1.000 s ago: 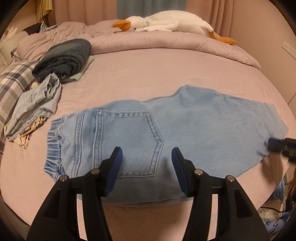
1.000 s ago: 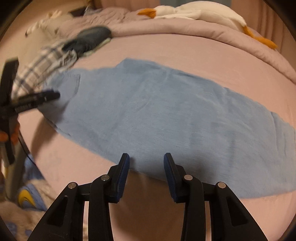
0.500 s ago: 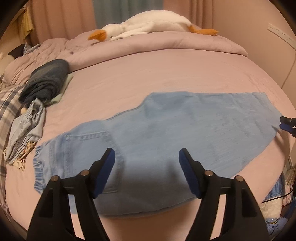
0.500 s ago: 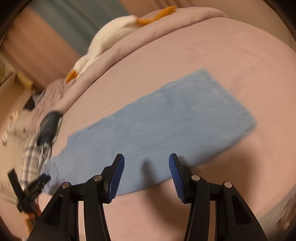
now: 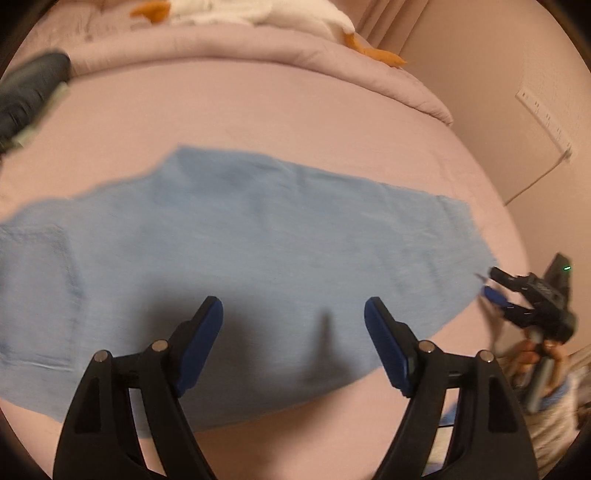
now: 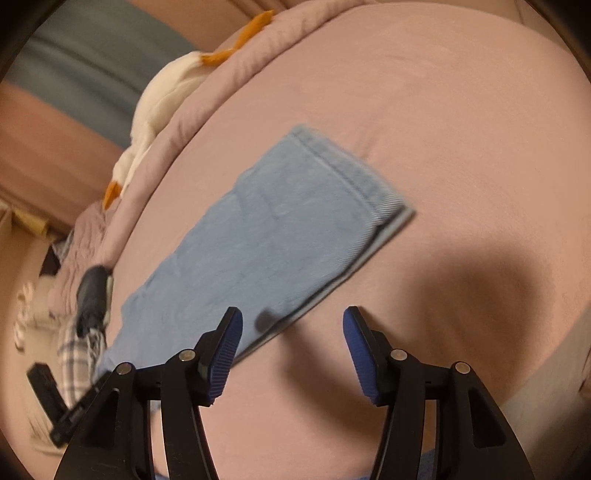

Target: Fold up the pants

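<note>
Pants flat on bed; plush goose behind, on duvet.

Waist end: the light blue denim pants run off the left-wrist view's left edge; the back pocket there is blurred.
Plush: the white stuffed goose with orange beak is cut by the top edge.
Dark folded garment: smeared, cropped at left.
Right hand-held gripper: small, blurred at the pants' hem; contact cannot be told.
</note>
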`<state>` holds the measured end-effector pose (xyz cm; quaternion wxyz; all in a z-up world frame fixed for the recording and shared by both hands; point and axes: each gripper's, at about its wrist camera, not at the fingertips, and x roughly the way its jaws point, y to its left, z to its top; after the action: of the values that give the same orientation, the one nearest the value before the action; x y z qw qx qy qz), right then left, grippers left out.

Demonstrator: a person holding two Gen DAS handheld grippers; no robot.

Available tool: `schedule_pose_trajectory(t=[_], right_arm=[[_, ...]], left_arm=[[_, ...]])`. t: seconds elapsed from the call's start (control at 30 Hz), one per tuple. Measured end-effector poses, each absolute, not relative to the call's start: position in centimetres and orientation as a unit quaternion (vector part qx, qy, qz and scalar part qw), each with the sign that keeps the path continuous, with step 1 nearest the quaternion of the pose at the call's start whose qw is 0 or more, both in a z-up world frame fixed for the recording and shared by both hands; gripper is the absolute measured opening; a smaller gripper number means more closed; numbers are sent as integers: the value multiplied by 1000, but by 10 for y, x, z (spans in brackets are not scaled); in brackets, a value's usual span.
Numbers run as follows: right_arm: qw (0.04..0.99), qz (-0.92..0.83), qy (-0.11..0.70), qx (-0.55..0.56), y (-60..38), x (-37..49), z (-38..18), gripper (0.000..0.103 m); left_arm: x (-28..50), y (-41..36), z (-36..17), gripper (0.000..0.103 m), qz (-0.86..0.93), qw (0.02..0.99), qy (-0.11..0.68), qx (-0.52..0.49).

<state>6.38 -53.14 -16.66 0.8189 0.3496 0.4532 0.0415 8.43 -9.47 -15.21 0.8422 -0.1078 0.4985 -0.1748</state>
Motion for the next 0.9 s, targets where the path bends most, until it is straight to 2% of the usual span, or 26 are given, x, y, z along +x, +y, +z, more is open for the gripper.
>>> schedule_pose_trajectory(t=[0.33,0.4,0.43,0.5,0.57,0.73,0.9], right_arm=[[823,21,370,431,-555,75,-181,55],[832,7,363,421,-556,76,-181,37],[833,-5,368,413,-558,78,-181,18],[823,0,364,436,-564,75,-181,13],[838,-4,351,419,-564,69,-171,12],[831,-31,382,404,-561,76,-182,11],[922,-7,334,195,-495,75,-109,11]], left_arm=[[85,-116,-172,79,-191,815,526,-149],[87,-116,-172,79,-191,813,528,-154],[87,-114,-172,79,-192,812,529,-157],[87,-112,-174,79,-191,810,530,-161],[86,-111,-176,79,-192,810,530,-161],[85,-110,-170,79,-192,811,530,-158],[90,-102,-156,79,-237,790,506,-253]])
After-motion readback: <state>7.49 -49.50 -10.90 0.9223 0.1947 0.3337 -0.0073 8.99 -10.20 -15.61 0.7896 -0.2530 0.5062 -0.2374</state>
